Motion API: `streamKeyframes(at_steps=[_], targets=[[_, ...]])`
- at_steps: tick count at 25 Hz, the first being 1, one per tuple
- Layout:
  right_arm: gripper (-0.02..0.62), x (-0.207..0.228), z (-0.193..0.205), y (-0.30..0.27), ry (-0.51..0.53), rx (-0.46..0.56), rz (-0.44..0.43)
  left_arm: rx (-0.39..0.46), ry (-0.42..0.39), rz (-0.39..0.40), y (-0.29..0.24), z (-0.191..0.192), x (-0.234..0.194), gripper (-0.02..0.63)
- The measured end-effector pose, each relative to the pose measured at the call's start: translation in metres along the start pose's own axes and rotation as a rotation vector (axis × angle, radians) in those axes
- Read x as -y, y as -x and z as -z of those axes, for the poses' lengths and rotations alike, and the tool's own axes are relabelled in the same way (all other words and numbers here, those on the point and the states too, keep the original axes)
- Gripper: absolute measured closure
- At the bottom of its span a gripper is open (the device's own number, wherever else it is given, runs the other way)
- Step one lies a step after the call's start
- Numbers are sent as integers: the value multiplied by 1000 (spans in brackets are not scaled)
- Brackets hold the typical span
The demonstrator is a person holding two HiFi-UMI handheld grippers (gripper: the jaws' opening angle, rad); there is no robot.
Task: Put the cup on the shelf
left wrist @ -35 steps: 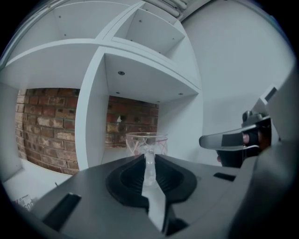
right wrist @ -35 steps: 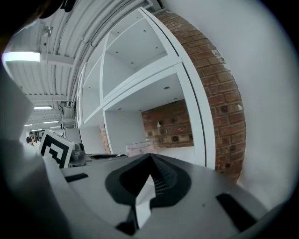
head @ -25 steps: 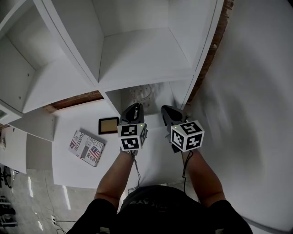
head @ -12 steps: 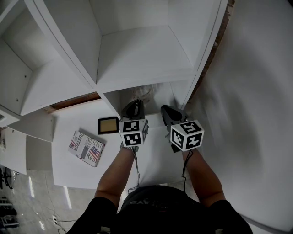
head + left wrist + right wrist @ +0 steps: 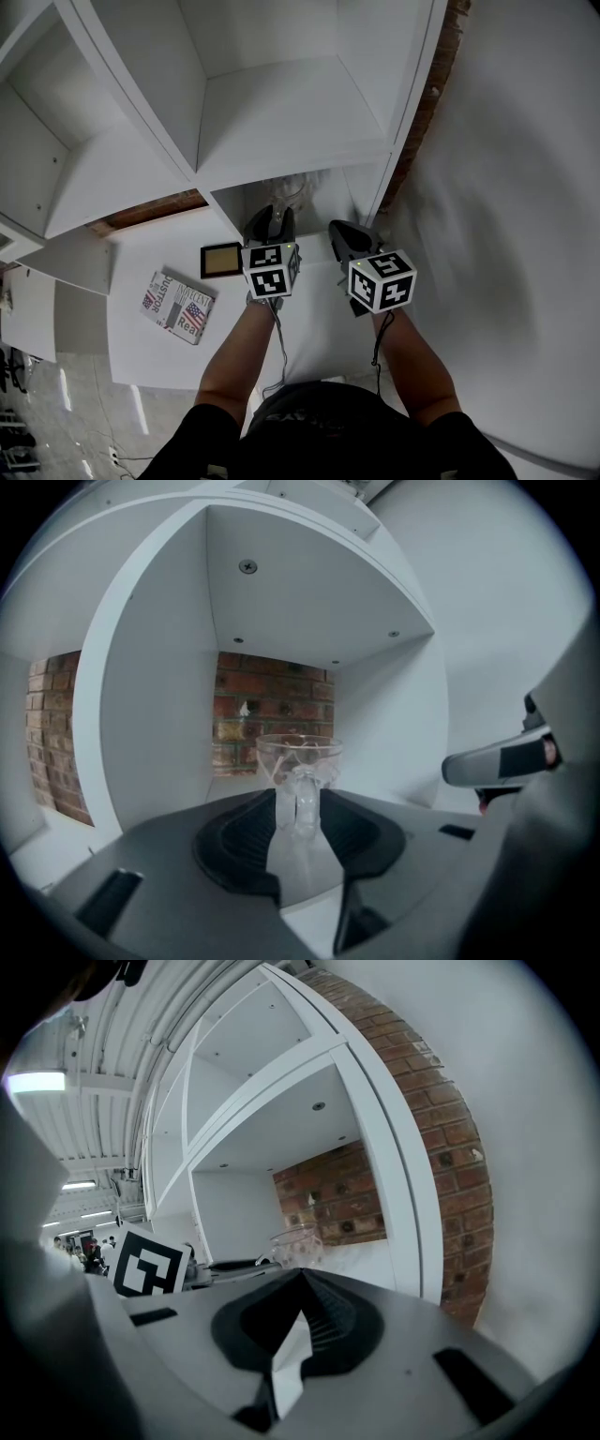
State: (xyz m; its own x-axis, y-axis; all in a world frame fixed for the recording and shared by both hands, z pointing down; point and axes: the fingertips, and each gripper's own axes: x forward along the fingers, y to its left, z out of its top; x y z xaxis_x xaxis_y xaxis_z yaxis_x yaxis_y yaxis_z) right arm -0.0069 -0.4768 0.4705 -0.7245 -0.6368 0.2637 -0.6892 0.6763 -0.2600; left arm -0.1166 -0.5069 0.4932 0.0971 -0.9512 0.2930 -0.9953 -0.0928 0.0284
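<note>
The left gripper (image 5: 300,803) is opening, its jaws loosening beside the handle of the clear cup (image 5: 298,750), which stands upright inside the shelf (image 5: 155,714) compartment. The right gripper (image 5: 300,1279) is clenched and empty. Placement looks done; only withdrawing the left gripper remains.

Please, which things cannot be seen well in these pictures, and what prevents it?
Cup base: left gripper view, hidden behind the left gripper, whose jaws are opening with the handle between them.
Cup in the head view: clear glass, faint against the white shelf.
Magazine print: head view, too small to read in full.
Square brown thing: head view, too small to identify.
</note>
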Motion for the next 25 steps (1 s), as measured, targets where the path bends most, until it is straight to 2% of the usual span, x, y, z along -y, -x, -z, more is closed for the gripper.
streamKeyframes(at_steps=[10,20,25], targets=[[595,-1,-1,16,10,11,7,21,-1,-23,16,-2,3,472],[595,-16,2,41,30,9,-7,38,-7,-44,58,-1,17,476],[595,-29,6,63,40,12,-23,52,-17,-50,92,0,28,531]])
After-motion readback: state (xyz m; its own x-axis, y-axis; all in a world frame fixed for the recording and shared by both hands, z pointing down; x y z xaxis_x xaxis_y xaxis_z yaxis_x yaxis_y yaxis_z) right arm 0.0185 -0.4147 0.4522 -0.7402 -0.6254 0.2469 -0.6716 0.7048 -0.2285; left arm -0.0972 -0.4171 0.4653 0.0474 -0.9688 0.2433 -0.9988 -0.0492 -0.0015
